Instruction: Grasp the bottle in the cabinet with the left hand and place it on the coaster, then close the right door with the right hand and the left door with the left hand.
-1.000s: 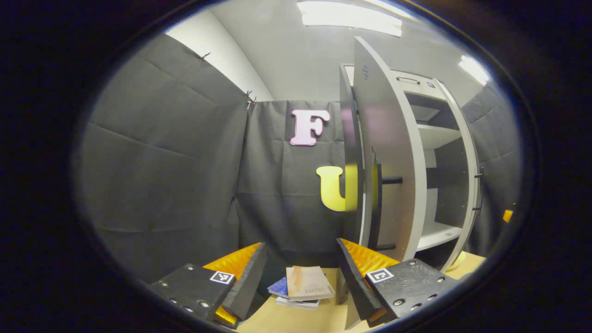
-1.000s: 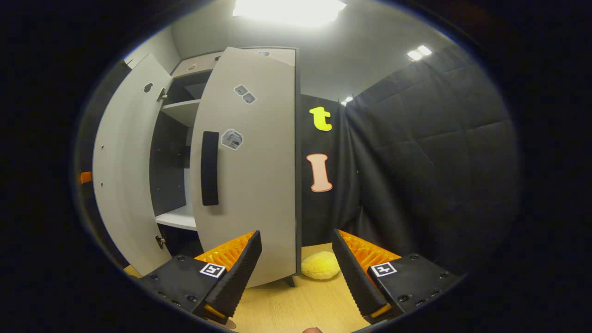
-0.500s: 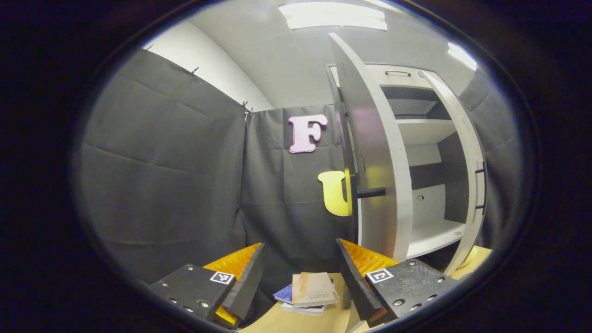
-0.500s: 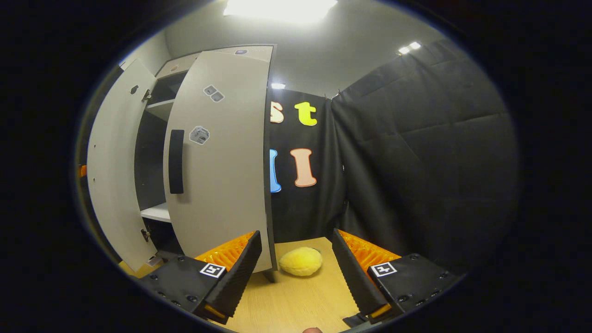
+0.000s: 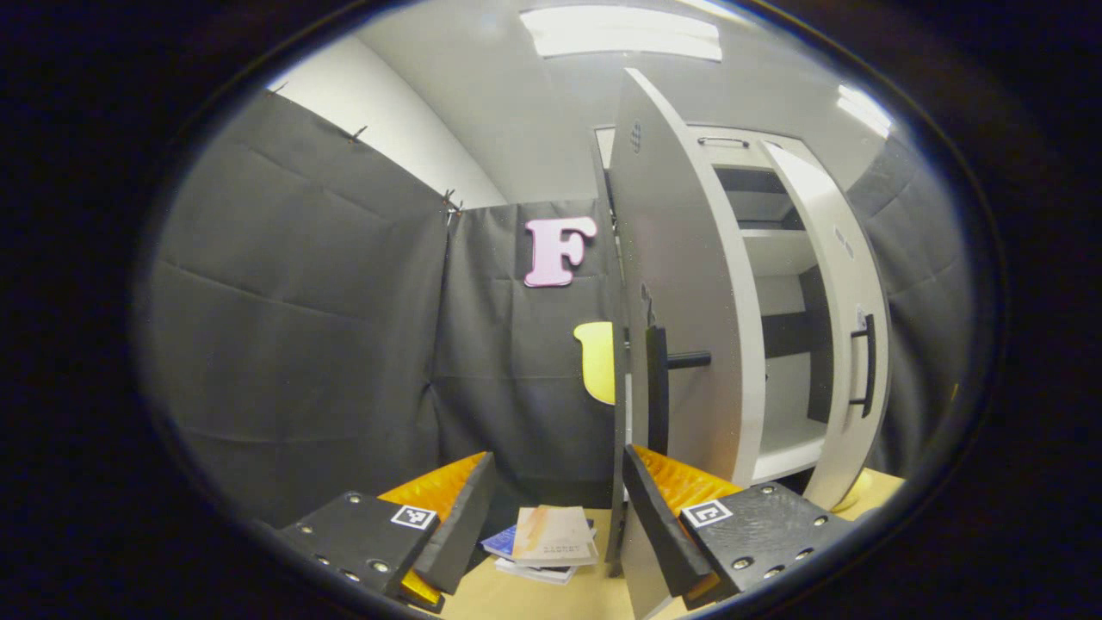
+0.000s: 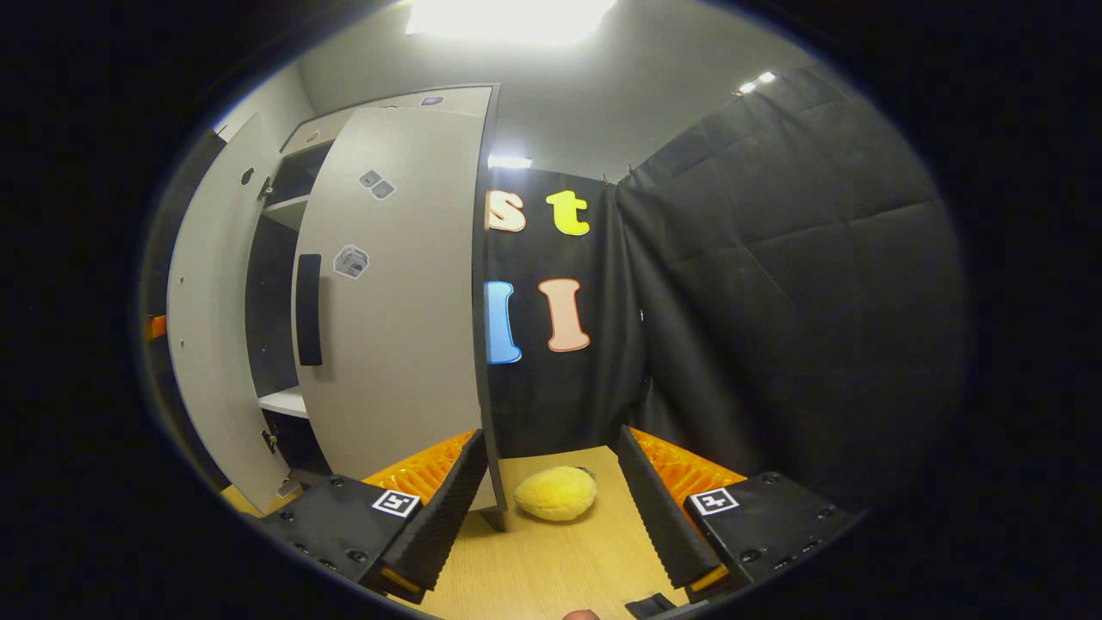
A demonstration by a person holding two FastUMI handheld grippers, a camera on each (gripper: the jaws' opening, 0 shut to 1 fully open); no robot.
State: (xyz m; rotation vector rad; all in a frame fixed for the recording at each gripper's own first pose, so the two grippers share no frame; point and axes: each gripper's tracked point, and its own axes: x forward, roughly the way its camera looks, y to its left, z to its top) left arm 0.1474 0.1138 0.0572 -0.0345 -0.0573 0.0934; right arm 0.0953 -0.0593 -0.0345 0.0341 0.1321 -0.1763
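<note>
the step in hand looks like the door closing; the bottle and the coaster cannot be made out in either view, so whether the bottle sits on the coaster cannot be told from here. in the right gripper view the right gripper (image 6: 551,504) has its fingers spread wide and holds nothing, hovering low over the worktop (image 6: 551,568) with a yellow plush toy (image 6: 555,492) lying between them, farther back. the right door (image 6: 396,293) stands just to the left of those fingers, partly swung in, its dark handle (image 6: 308,308) facing the camera and a gap left to the cabinet (image 6: 275,284) shelves.

in the left gripper view the left gripper (image 5: 555,517) is likewise wide and empty. the left door (image 5: 680,293) stands nearly edge-on just beyond its right finger, handle (image 5: 659,400) sticking out. a stack of books (image 5: 547,542) lies on the worktop towards its back edge.

next, by my judgement, the right gripper needs to press the right door's face fully shut, then the left one pushes the left door round, staying off the handle.
</note>
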